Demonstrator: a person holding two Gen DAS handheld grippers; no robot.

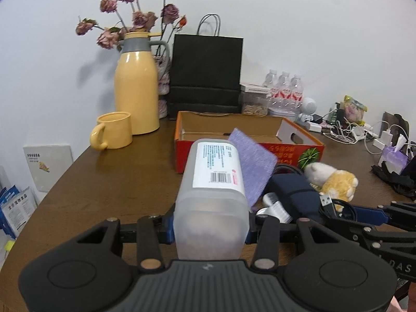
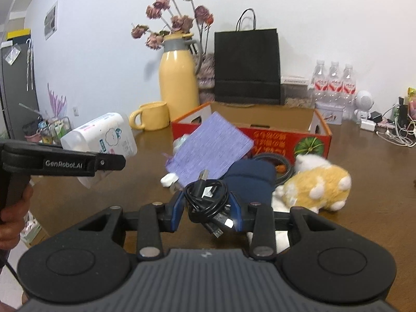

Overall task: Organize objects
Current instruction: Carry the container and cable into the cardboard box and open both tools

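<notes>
My left gripper [image 1: 210, 227] is shut on a translucent plastic wipes box [image 1: 212, 187] with a white barcode label, held above the brown table; the box also shows in the right wrist view [image 2: 101, 140]. My right gripper [image 2: 208, 205] is shut on a coiled black USB cable [image 2: 208, 197]. Ahead stands an open red cardboard box [image 1: 260, 140] [image 2: 260, 130]. A purple cloth pouch [image 2: 208, 148], a dark blue folded item [image 2: 252, 179] and a yellow-white plush toy [image 2: 317, 184] lie in front of it.
A yellow thermos jug [image 1: 136, 91] with dried roses and a yellow mug [image 1: 113, 130] stand at the back left. A black paper bag [image 1: 206, 72], water bottles [image 1: 284, 88], chargers and cables [image 1: 348, 130] line the back. The table edge curves off to the left.
</notes>
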